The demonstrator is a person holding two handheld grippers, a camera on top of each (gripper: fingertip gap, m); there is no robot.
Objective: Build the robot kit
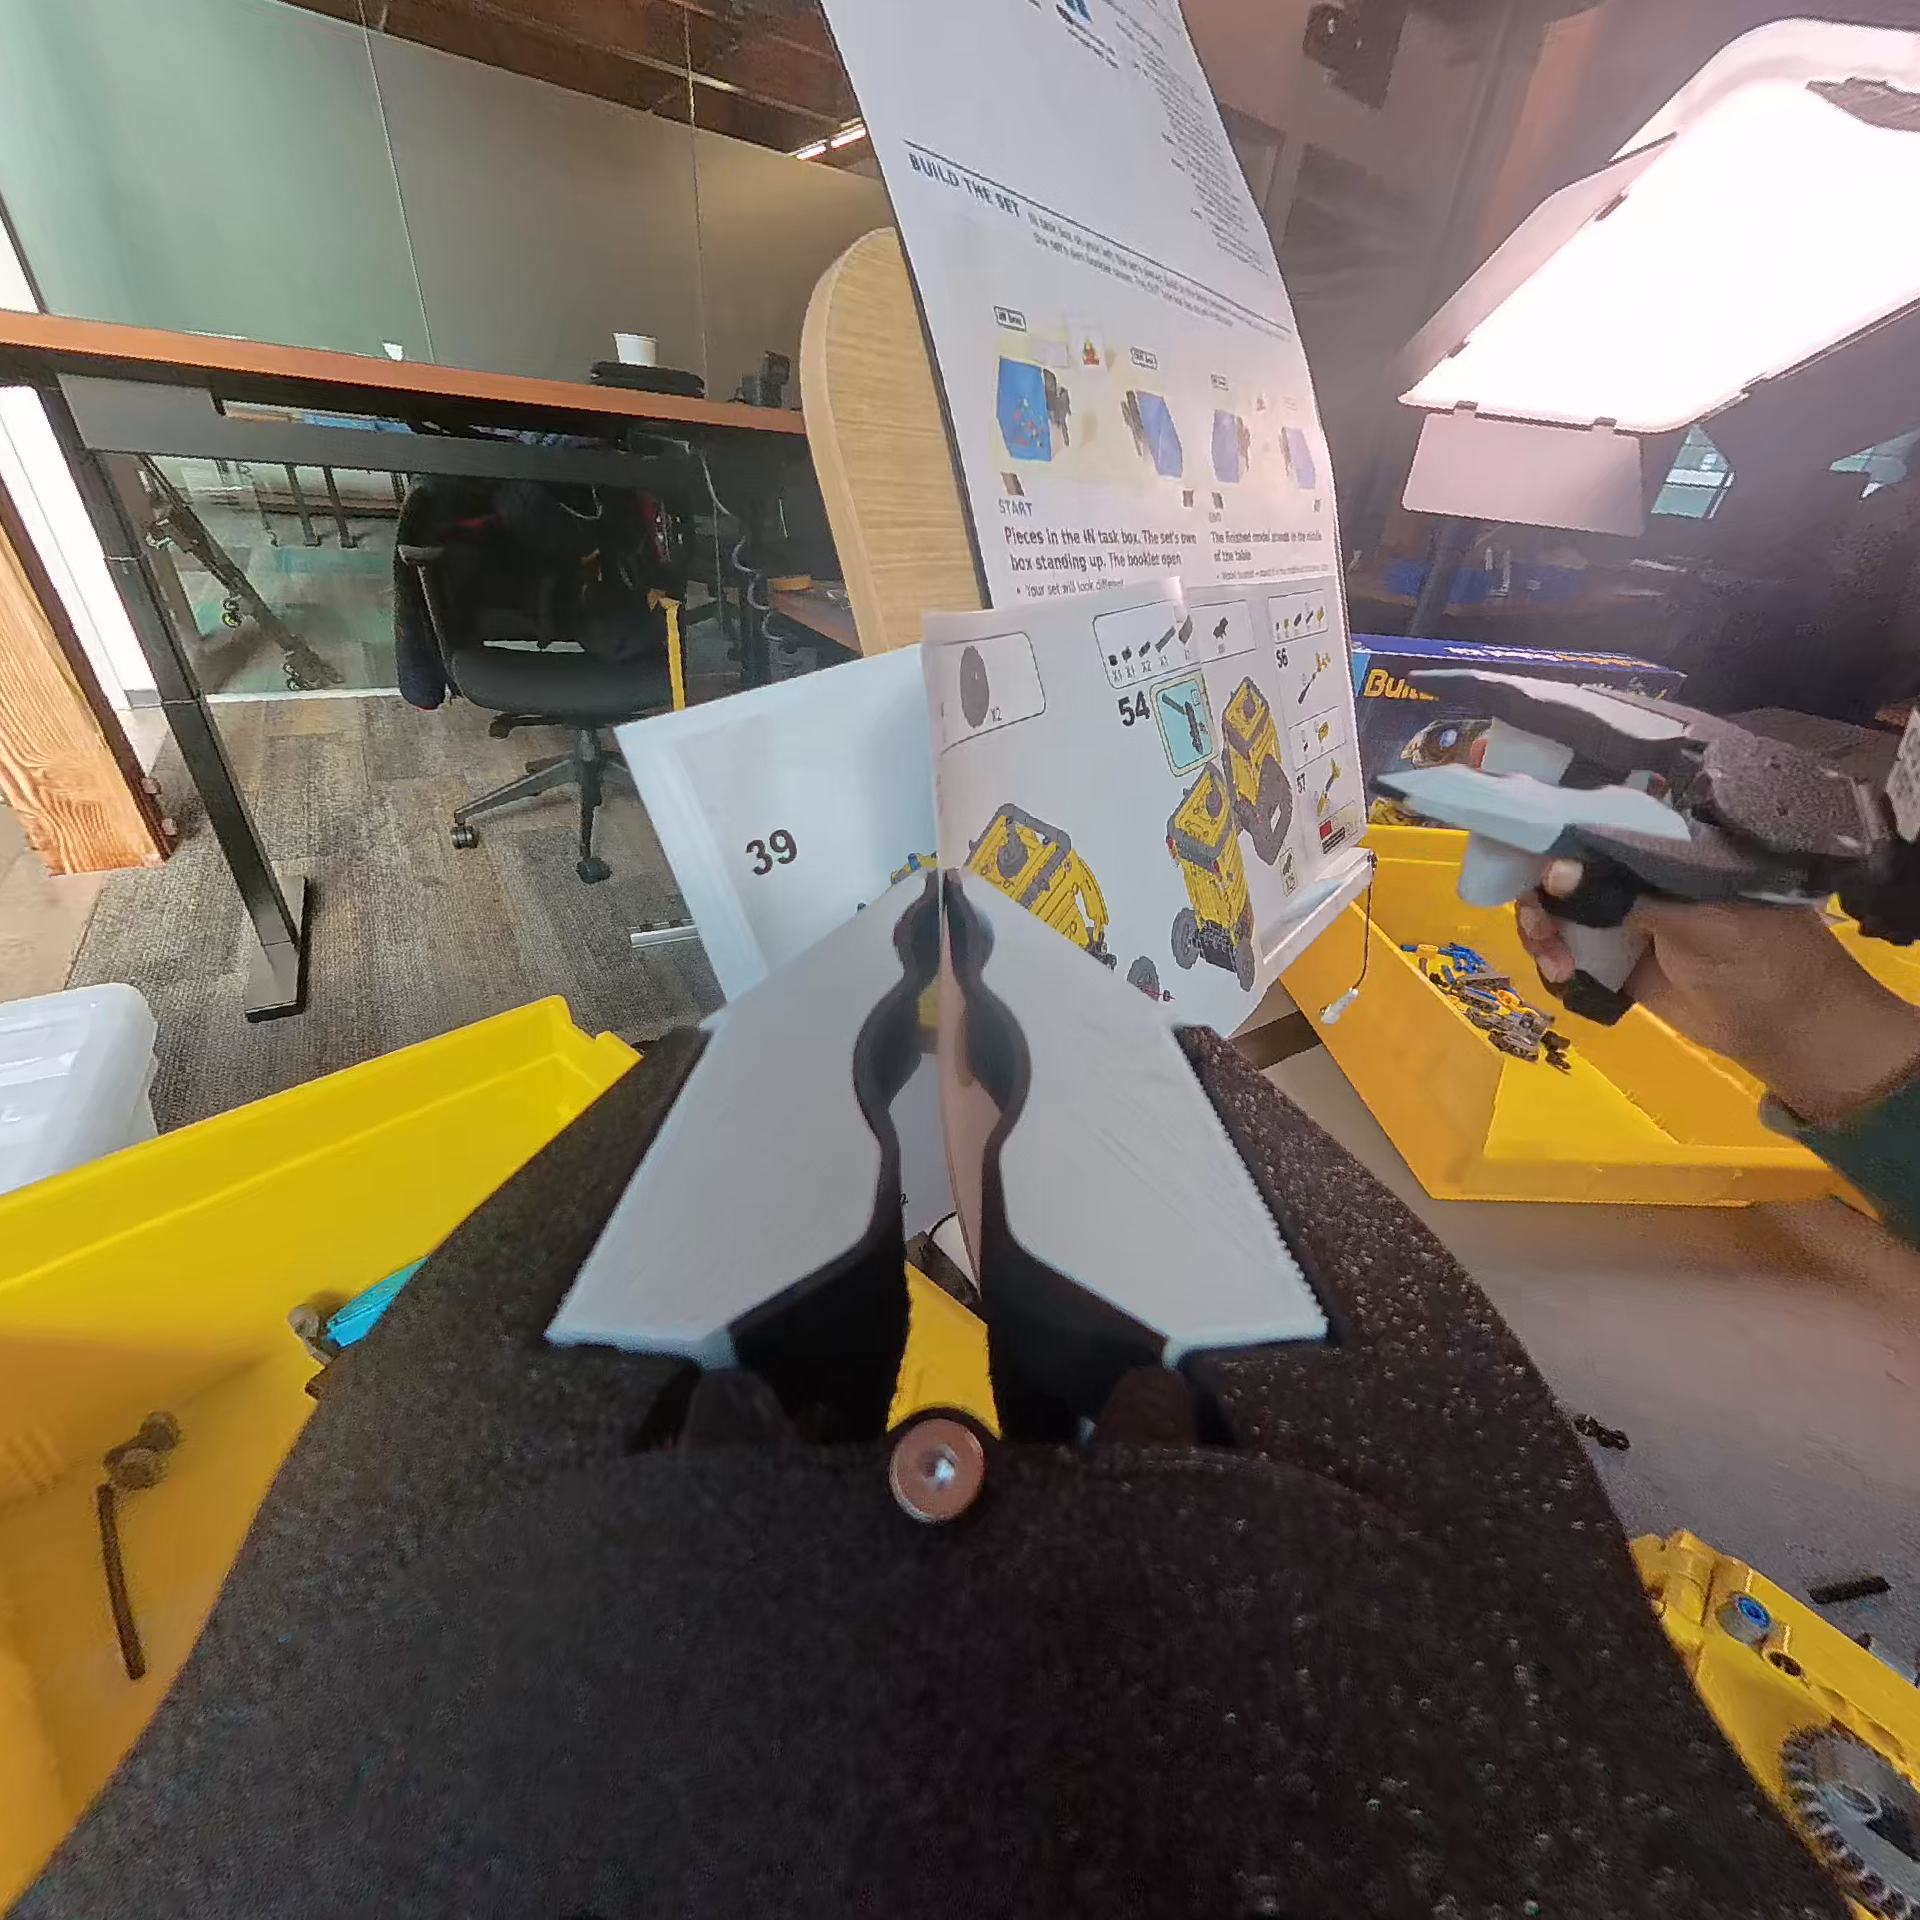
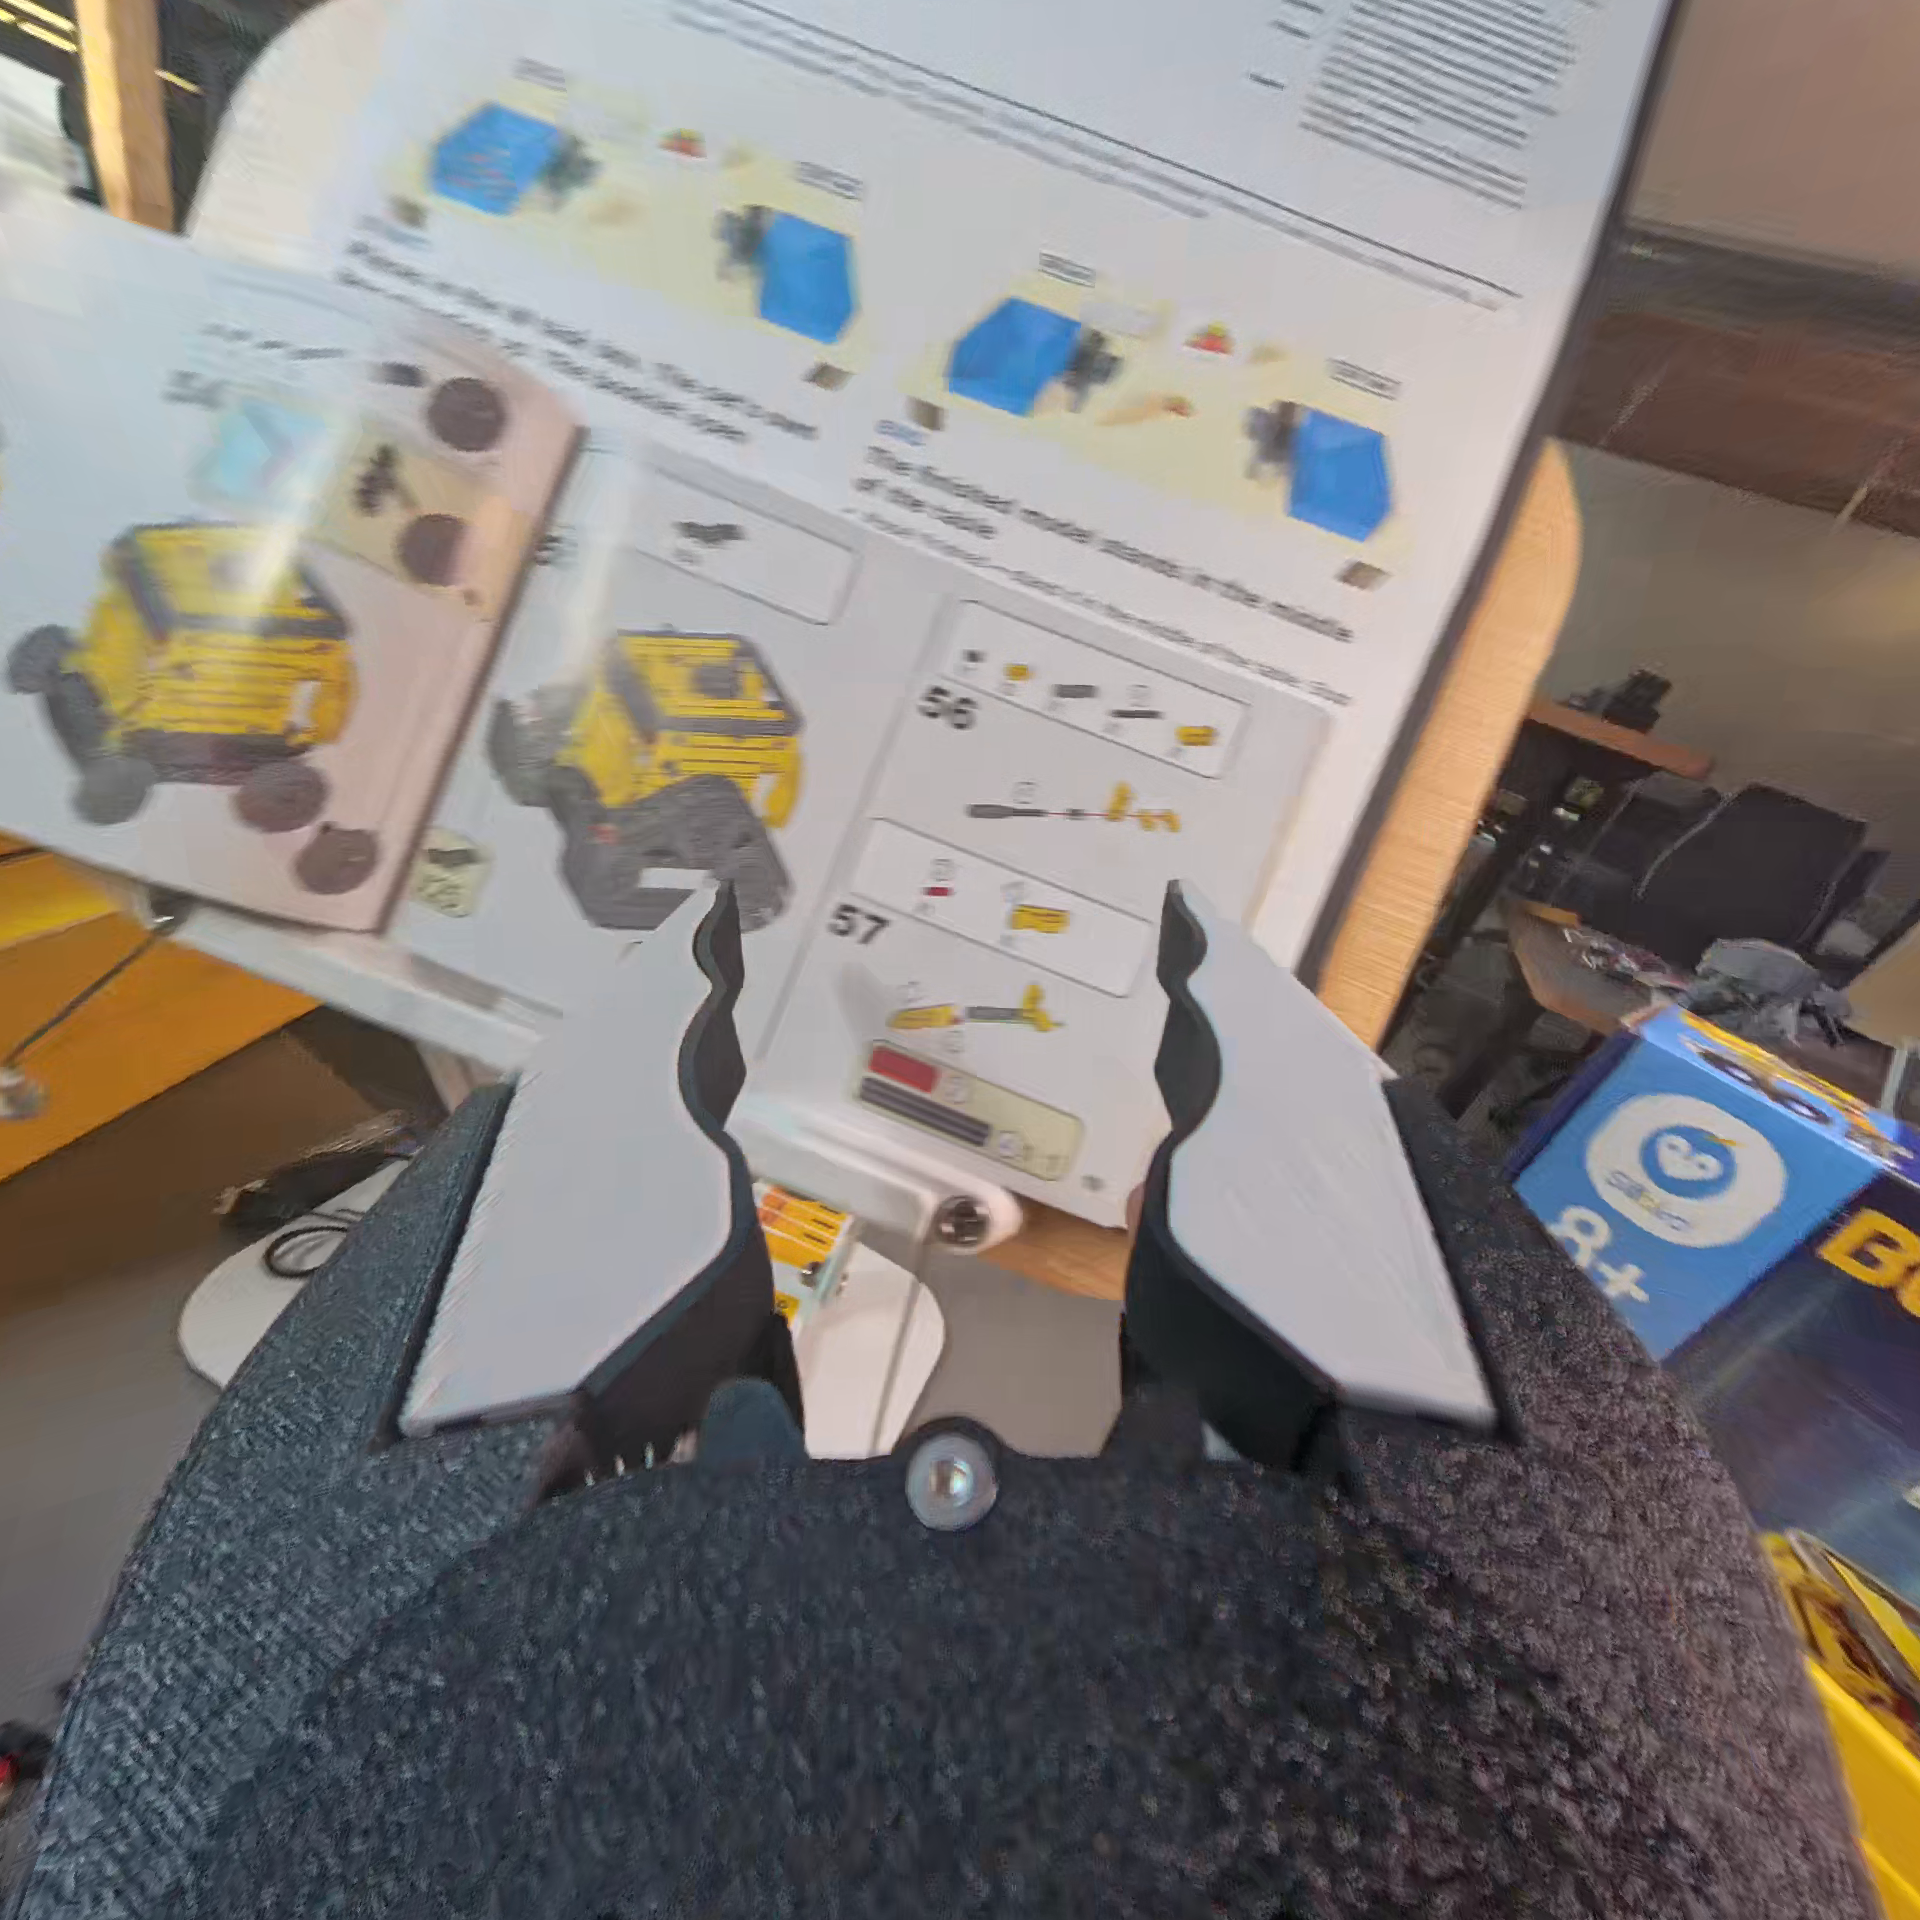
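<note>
My left gripper [image 1: 945, 894] is shut on a page [image 1: 1049, 727] of a building-set instruction booklet and holds it up edge-on. The booklet [image 2: 935, 831] lies open on a white stand in front of a tall printed instruction sheet [image 2: 1039, 260]. The lifted page also shows in the right wrist view [image 2: 260, 571], raised at the left. My right gripper [image 2: 945, 914] is open and empty, its jaws wide apart, just in front of the booklet's right page. It also shows in the left wrist view [image 1: 1392, 738], held by a hand at the right.
A yellow bin [image 1: 1455, 1091] with small loose parts sits right of the stand, another yellow bin [image 1: 260, 1195] at the left. A blue set box [image 2: 1714, 1195] stands at the right. A partly built yellow model [image 1: 1787, 1704] lies lower right. A desk and office chair [image 1: 540, 644] stand behind. The grippers' ends are close to 25 centimetres from one another.
</note>
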